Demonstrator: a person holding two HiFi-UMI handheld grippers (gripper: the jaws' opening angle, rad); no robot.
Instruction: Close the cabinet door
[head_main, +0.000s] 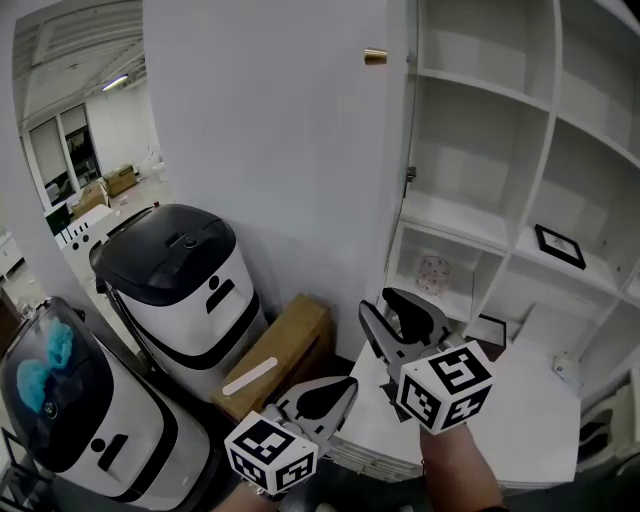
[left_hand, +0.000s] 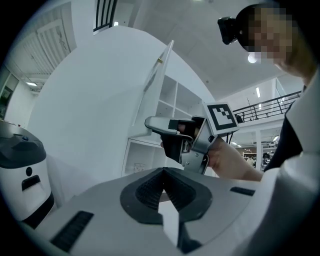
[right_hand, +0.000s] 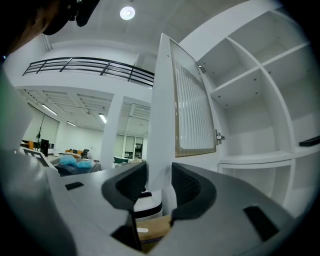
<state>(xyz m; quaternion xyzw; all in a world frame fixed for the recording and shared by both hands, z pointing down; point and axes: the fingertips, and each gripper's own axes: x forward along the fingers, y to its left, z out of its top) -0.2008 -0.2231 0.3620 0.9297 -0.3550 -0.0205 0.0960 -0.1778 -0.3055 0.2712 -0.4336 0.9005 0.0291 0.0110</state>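
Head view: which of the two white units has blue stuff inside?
The nearer unit at bottom left: two blue objects show under its dark dome. The farther unit, beside the cardboard box, has a plain black lid.

L tool / R tool | grey shells | blk ribbed pads | b/w marker cubes

Two handheld grey two-jaw grippers with marker cubes: left gripper, right gripper. One flat white cabinet door. One small brass knob. One white open-shelf cabinet. Two white rounded machines: black-lidded machine, dome-topped machine. One brown cardboard box. One black-framed picture.
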